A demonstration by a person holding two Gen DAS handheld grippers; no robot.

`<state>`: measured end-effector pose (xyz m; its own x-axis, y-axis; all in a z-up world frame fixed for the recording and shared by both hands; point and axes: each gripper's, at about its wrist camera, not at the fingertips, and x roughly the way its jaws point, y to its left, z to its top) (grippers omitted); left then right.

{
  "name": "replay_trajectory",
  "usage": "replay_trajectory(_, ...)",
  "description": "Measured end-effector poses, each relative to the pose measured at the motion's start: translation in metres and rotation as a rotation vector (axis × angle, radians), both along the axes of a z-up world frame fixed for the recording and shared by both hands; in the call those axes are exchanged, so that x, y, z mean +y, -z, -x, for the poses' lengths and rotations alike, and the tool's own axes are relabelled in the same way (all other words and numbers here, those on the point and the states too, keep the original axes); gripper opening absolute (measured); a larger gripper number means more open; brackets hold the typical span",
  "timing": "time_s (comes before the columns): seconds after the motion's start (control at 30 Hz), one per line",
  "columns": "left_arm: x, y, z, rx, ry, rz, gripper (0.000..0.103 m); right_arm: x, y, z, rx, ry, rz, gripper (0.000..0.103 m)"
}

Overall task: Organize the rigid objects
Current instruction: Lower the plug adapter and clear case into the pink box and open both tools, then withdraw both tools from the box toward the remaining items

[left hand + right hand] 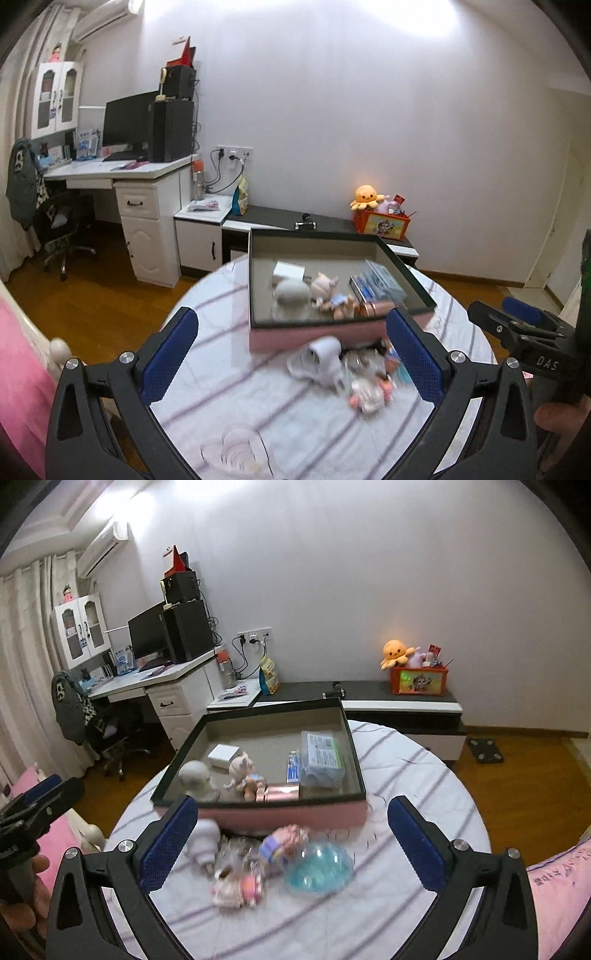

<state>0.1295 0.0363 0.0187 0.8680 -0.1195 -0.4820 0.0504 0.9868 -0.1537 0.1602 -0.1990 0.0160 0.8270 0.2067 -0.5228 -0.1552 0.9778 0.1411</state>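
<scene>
Figurines (pixel 240 884) beside rectangular pink box (pixel 295 816).

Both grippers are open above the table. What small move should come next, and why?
Probably lower the right gripper onto the blue dome and close. Both grippers hang open and hold nothing, the left gripper too. The dome lies loose on the table in front of the pink box, between the right fingers, while other toys already sit inside the box.

White letters "DAS" stand on the black body of the right gripper (pixel 517 325); nothing else reads clearly.
</scene>
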Motion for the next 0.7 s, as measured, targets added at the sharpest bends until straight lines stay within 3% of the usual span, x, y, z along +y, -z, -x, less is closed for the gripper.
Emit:
replay_trajectory(0.23, -0.008, 0.014, 0.038, -0.005, -0.022, 0.02, 0.103, 0.007, 0.001, 0.046, -0.048, 0.003, 0.031, 0.103)
replay_trajectory(0.7, -0.031, 0.024, 0.068, -0.017, -0.038, -0.06, 0.103, 0.007, 0.011, 0.082, -0.055, 0.016, 0.021, 0.103)
